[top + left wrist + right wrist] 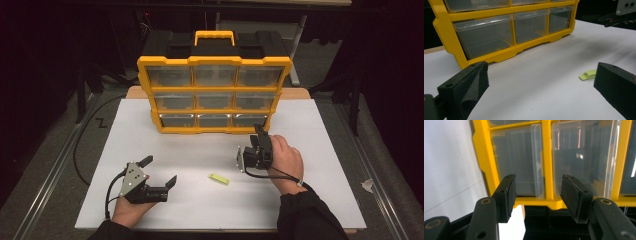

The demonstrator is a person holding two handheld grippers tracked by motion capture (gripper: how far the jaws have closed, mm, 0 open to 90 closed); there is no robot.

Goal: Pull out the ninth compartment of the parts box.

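A yellow-and-black drawer cabinet (pixel 214 95) with clear drawers stands at the far middle of the white table (pixel 320 170). A small yellow-green clip (pixel 218 178) lies flat on the table between the two hands. My left gripper (pixel 161 171) rests low at the near left with its jaws wide open and nothing between them. In the left gripper view the clip (pixel 588 74) lies just beside the right-hand jaw. My right gripper (pixel 261 136) is held above the table close to the cabinet's bottom right drawer (pixel 250 120), turned on its side. Its jaws (pixel 538 187) stand apart and empty, facing clear drawers (pixel 524 162).
A black cable (pixel 80 145) loops on the floor to the left of the table. Metal rails (pixel 45 185) run along both sides. The cabinet's yellow carry handle (pixel 214 36) sits on top. Bare white tabletop (pixel 544 100) lies in front of the left gripper.
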